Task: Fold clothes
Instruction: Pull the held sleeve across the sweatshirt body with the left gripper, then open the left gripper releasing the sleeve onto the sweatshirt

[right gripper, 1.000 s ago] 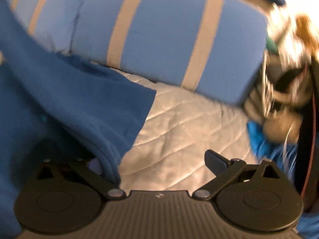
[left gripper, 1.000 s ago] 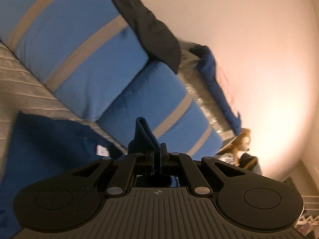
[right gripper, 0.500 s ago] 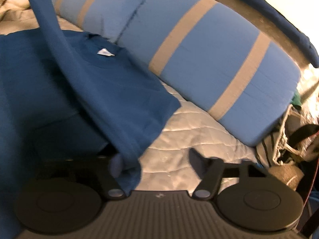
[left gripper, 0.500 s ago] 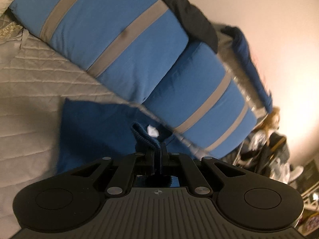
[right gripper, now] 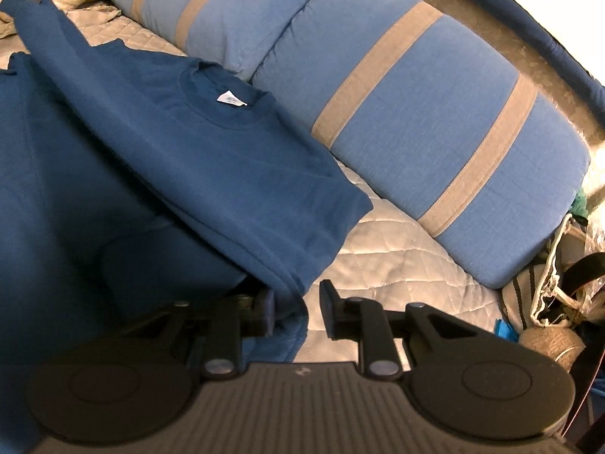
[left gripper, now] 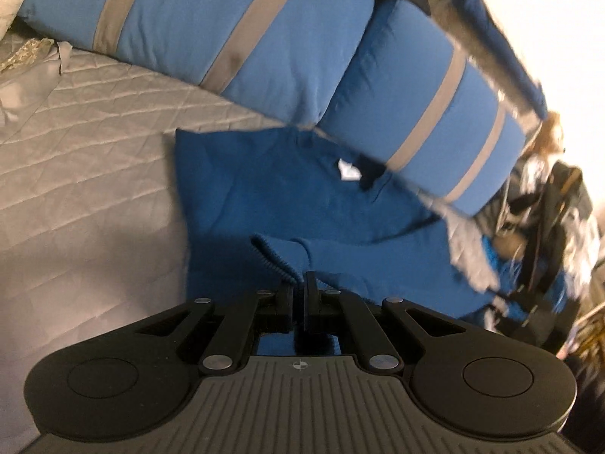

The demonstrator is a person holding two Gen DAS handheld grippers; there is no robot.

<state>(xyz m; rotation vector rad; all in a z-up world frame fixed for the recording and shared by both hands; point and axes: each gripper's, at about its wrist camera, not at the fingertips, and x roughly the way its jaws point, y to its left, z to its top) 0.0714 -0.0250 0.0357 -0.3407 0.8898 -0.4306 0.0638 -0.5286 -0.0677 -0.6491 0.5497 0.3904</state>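
A dark blue sweatshirt (left gripper: 295, 189) lies on the quilted grey bed cover (left gripper: 83, 143), collar and white tag toward the pillows. My left gripper (left gripper: 299, 283) is shut on its ribbed sleeve cuff (left gripper: 270, 259), just above the shirt's body. In the right wrist view the sweatshirt (right gripper: 211, 159) lies partly folded, and the sleeve stretches as a band up to the far left. My right gripper (right gripper: 297, 302) is open, jaws well apart, with a folded edge of the shirt lying loosely between them against the left finger (right gripper: 264, 308).
Two blue pillows with grey stripes (right gripper: 435, 113) lie along the head of the bed, also in the left wrist view (left gripper: 234, 26). Bags and clutter (right gripper: 559, 272) sit off the right edge of the bed. Quilted cover (right gripper: 397, 265) shows bare to the right of the shirt.
My left gripper has carried the cuff down and over the shirt's body. My right gripper has narrowed its opening but stays open; the shirt's right side now lies flatter.
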